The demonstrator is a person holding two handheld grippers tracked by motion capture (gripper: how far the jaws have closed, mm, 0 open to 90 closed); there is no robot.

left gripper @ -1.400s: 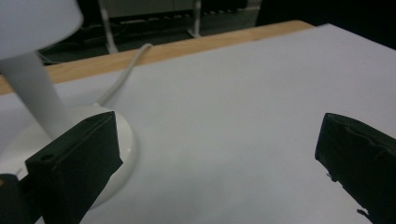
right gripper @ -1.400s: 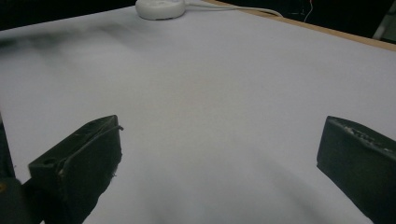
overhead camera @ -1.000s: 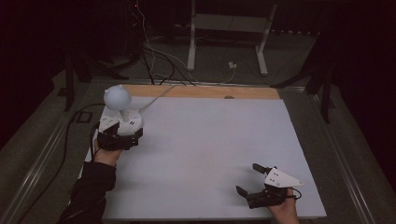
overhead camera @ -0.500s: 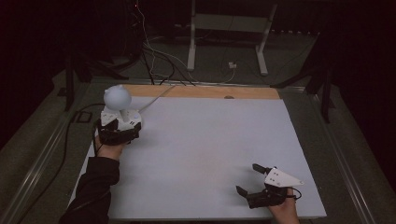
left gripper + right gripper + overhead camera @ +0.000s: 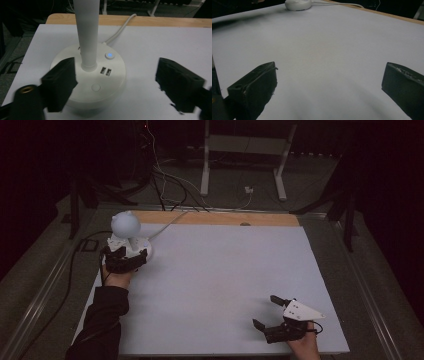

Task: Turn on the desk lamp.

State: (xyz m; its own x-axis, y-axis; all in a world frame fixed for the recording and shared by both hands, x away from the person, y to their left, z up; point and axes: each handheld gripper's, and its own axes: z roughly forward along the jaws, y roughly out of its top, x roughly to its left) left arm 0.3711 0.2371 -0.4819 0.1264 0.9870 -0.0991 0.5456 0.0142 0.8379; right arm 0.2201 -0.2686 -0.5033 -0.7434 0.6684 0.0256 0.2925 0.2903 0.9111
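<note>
The lamp [image 5: 88, 75] stands directly in front of the left claw [image 5: 117, 82], at the far left corner of the surface [image 5: 225, 270]. Its round base sits partly between the jaws, one jaw lying over the base's near left edge and the other well off to the side on bare surface. Its long axis, the white stem [image 5: 86, 32], rises upright just beyond the left jaw. The jaws have just been closing but gape wide, gripping nothing. The right claw [image 5: 272, 312] is wide open too (well apart, at the near right), so the left is far nearer. Count: one lamp, one lit button [image 5: 109, 55], one plain button [image 5: 95, 87], two USB ports [image 5: 105, 71], one cord [image 5: 120, 30].
</note>
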